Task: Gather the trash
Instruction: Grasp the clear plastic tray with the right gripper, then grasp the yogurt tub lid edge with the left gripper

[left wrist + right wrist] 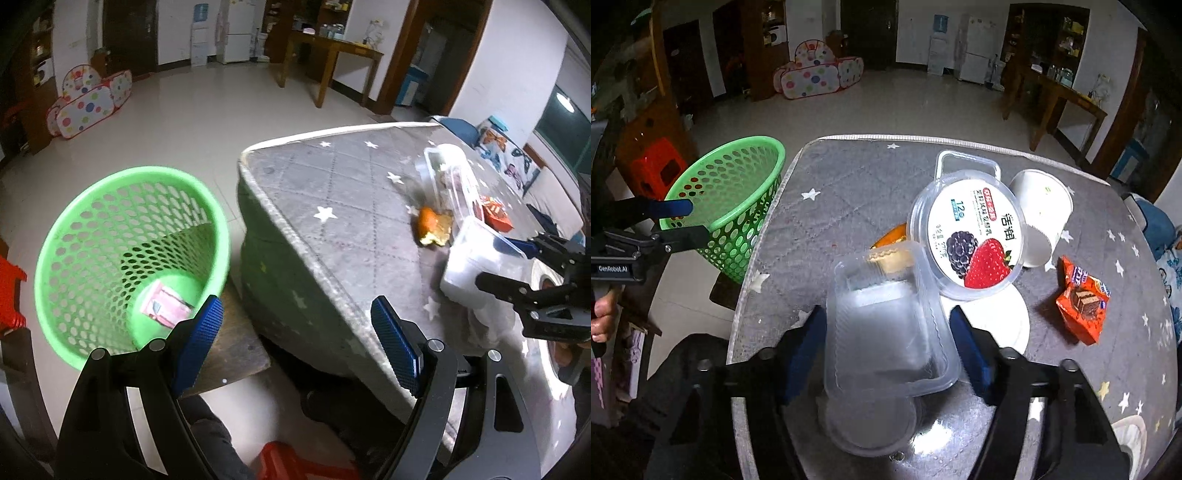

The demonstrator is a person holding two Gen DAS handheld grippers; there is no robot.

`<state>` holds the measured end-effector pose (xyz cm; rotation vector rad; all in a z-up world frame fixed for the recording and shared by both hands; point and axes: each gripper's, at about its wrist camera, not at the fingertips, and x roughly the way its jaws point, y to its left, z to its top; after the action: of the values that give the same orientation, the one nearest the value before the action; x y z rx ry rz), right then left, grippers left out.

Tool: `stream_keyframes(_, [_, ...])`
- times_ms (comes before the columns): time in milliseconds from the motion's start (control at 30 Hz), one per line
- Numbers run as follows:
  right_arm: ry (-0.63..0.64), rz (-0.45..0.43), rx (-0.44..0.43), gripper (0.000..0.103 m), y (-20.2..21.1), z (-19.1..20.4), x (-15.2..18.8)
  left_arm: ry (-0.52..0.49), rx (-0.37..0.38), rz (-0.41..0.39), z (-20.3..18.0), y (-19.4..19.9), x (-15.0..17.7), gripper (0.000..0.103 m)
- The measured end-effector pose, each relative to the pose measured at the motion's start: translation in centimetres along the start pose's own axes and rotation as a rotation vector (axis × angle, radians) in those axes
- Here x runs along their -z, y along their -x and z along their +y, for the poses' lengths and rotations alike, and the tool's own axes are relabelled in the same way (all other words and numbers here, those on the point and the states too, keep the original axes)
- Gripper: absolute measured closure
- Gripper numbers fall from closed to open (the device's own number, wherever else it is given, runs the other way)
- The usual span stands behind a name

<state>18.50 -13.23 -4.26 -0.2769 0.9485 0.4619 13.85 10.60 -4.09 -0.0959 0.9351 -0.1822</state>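
Note:
A green perforated basket (125, 254) stands on the floor left of the grey starred table (332, 206); a pink wrapper (166, 306) lies in its bottom. My left gripper (295, 343) is open and empty between basket and table corner. My right gripper (888, 332) is open with its fingers on either side of a clear plastic tray (886, 325) on the table; contact is unclear. Beyond lie an orange peel (890, 236), a berry-labelled lid (971, 240), a white paper cup (1041, 218) on its side and an orange snack wrapper (1082, 302).
The basket also shows in the right wrist view (731, 206), with the left gripper (683, 221) in front of it. A red stool (657, 166) stands behind the basket. A white disc (997, 321) lies under the lid. A wooden table (332, 55) stands far back.

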Motion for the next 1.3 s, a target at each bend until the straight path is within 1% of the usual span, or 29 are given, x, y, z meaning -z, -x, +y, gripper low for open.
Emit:
stream_keyframes(100, [-0.016,-0.012,-0.007,0.047,0.4,-0.2,0.3,-0.014,0.015,0.003,-1.0,-0.4,-0.3,0.022])
stream_keyframes(267, [-0.062,-0.055,-0.029,0.047,1.8,-0.9,0.9,-0.035,0.047,-0.002,-3.1,-0.8,-1.6,0.022])
stream_keyframes(567, [-0.164,-0.129,-0.047,0.047,5.5,-3.3,2.8,-0.084,0.178,-0.029,-8.4,-2.3,-5.1,0.022])
stream_keyframes(600, [-0.178,-0.133,-0.047,0.047,5.7,-3.8,3.2,-0.088,0.208,-0.029,-9.2,-2.7,-5.7,0.023])
stream_keyframes(667, [-0.195,-0.141,-0.042,0.047,6.1,-4.4,3.5,-0.091,0.24,-0.021,-10.3,-3.5,-6.4,0.027])
stream_keyframes(733, [-0.213,-0.147,-0.043,0.047,6.3,-4.9,3.8,-0.084,0.285,-0.002,-11.1,-4.7,-7.2,0.033])
stream_keyframes(800, [-0.224,-0.152,-0.041,0.047,6.4,-5.2,4.1,-0.071,0.312,0.014,-11.7,-5.7,-7.7,0.037])
stream_keyframes(833, [-0.228,-0.153,-0.041,0.047,6.4,-5.3,4.2,-0.06,0.327,0.022,-11.8,-6.4,-8.1,0.037])
stream_keyframes(933, [-0.242,-0.154,-0.041,0.047,6.4,-5.7,4.6,-0.023,0.382,0.046,-11.9,-7.9,-8.7,0.037])
stream_keyframes(1033, [-0.254,-0.151,-0.041,0.047,6.3,-6.0,4.8,-0.001,0.431,0.062,-11.9,-9.0,-8.9,0.041])
stream_keyframes(1167, [-0.264,-0.147,-0.041,0.047,6.3,-6.1,5.1,0.018,0.469,0.074,-11.9,-10.2,-9.0,0.042])
stream_keyframes(1300, [-0.269,-0.143,-0.042,0.047,6.1,-6.1,5.0,0.053,0.528,0.101,-11.6,-11.2,-8.9,0.053])
